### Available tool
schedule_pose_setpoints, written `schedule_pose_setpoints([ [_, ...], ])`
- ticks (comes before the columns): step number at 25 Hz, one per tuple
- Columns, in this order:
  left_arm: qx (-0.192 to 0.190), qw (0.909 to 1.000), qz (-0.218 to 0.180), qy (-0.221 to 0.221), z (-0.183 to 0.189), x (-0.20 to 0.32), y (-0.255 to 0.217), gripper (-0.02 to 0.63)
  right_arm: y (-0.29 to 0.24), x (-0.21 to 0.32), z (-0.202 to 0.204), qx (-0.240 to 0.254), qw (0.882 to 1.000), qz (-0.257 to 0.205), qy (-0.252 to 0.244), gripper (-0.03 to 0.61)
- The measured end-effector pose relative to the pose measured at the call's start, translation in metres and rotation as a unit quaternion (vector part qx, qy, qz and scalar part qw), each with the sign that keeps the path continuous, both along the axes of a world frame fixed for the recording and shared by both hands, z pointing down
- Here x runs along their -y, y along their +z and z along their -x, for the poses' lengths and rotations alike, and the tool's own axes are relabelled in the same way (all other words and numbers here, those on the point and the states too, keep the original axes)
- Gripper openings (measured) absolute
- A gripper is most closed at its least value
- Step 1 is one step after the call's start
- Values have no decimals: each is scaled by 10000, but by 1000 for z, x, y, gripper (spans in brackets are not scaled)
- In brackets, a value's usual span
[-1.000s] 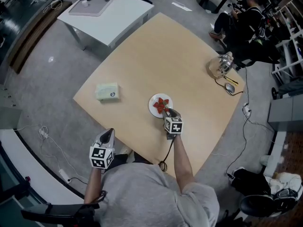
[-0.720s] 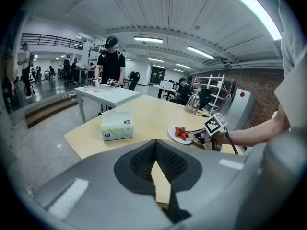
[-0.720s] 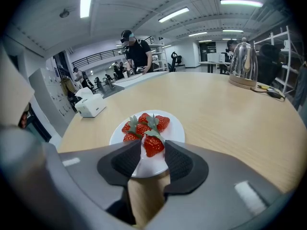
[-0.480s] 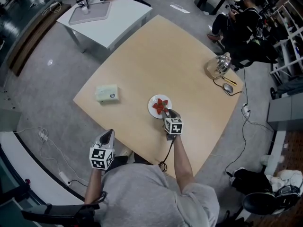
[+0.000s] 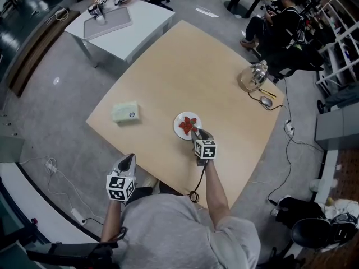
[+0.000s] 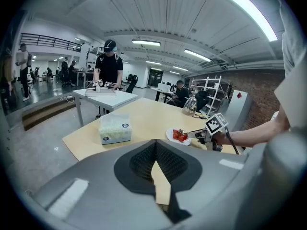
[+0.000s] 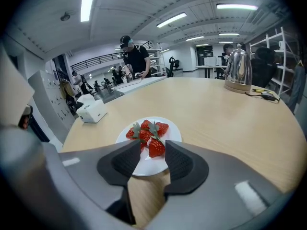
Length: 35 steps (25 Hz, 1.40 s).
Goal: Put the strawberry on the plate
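Observation:
Several red strawberries (image 7: 146, 132) lie heaped on a small white plate (image 7: 175, 131) on the wooden table. My right gripper (image 7: 153, 145) is at the plate's near edge and stands open. The nearest strawberry (image 7: 156, 148) rests on the plate just past its tips, touched by neither pad. In the head view the plate (image 5: 179, 120) lies mid-table with the right gripper (image 5: 195, 133) right behind it. My left gripper (image 5: 129, 158) hangs off the table's near-left edge. It is shut and empty (image 6: 156, 144).
A tissue box (image 5: 125, 111) sits at the table's left. A glass kettle (image 5: 253, 76) and a mouse (image 5: 266, 101) with cables occupy the far right corner. A white side table (image 5: 140, 32) with a tray (image 5: 106, 21) stands beyond, and a person works there.
Only the head view has drifted a little. Both grippers and the strawberries keep their places.

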<state>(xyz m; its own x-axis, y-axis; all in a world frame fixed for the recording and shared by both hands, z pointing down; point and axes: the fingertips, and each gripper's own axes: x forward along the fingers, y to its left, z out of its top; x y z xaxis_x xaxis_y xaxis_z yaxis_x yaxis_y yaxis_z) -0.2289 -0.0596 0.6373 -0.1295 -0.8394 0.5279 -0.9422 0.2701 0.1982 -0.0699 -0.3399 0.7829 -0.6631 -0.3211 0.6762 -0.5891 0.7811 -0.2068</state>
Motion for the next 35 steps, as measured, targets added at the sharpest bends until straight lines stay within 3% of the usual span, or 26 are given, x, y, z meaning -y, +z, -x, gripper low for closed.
schedule_pose_setpoints([
  [11, 68, 9990, -187, 389, -10, 8, -7, 20, -28, -5, -20, 238, 9990, -143, 347, 166],
  [19, 178, 9976, -343, 583, -10, 15, -20, 20, -53, -16, -40, 437, 9968, -279, 605, 105],
  [35, 246, 9860, -555, 1551, -51, 33, -32, 20, -114, -54, -106, 912, 9802, -951, 1480, 25],
])
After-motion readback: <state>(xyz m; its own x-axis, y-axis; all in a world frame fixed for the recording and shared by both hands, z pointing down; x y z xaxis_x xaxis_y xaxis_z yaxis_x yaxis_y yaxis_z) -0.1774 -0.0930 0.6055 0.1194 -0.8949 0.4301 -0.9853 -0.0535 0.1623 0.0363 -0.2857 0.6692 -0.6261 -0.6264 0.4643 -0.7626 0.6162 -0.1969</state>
